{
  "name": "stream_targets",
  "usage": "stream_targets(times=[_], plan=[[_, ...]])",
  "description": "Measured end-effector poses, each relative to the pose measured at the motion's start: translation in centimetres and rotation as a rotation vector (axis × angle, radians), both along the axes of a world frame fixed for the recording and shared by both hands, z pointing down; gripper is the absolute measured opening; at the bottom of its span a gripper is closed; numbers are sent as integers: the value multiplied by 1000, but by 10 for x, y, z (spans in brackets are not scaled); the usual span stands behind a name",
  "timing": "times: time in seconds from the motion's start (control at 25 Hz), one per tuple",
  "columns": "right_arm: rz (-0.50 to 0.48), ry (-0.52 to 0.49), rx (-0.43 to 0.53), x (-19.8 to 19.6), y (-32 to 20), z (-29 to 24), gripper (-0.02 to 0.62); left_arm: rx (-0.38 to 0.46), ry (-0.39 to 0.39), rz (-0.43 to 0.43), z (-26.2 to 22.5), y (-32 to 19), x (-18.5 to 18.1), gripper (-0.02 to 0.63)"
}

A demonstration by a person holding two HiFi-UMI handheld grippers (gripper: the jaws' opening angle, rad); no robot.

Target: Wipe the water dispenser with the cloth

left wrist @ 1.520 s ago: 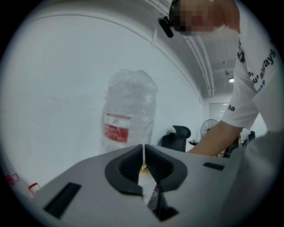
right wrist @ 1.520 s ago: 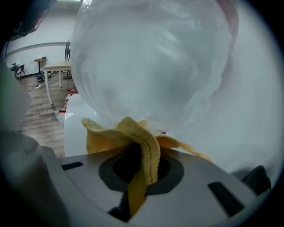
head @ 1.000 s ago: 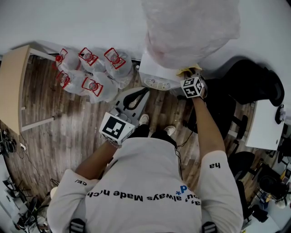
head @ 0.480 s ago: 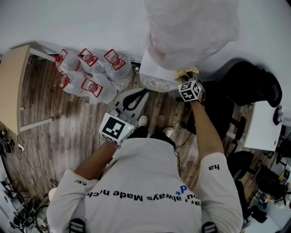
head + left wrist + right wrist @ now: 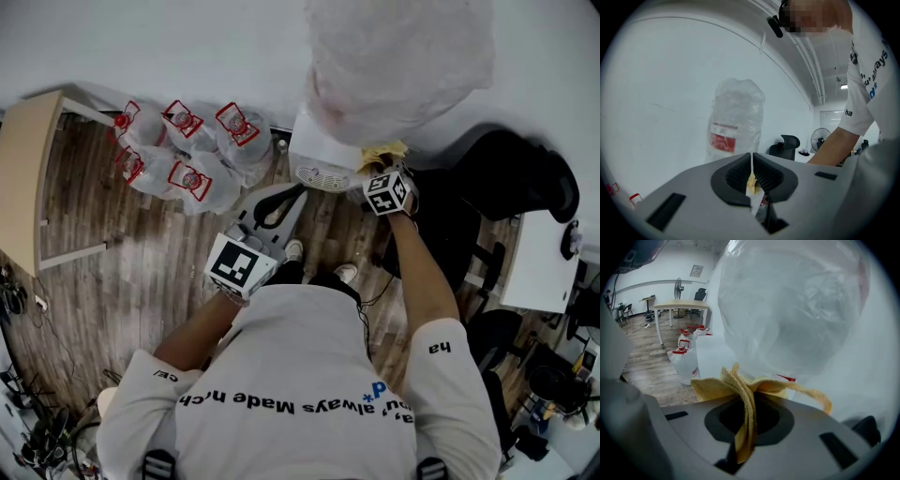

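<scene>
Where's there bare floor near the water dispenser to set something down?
Bare wooden floor lies between the light wooden table, the clear red-labelled water jugs and the person's shoes. Right of the white water dispenser it is crowded: a black office chair and a white desk.

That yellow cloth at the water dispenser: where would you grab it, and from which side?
By its bunched middle fold, as the right gripper holds it, coming from the person's side, opposite the water dispenser. The cloth is soft and gathered, so pinching the fold should leave its loose ends fanned out toward the surface to be wiped.
</scene>
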State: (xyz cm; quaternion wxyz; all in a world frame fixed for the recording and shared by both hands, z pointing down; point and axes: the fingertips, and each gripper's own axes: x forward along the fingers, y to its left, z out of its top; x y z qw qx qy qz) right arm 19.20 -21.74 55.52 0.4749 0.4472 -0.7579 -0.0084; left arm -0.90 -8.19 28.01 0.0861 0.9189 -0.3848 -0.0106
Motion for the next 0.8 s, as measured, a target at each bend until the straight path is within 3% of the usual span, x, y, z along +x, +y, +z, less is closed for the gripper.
stream_targets(times=[0.8], plan=[[-88, -13, -13, -52, 19, 1, 31, 2, 2, -18, 1, 2, -13, 32]])
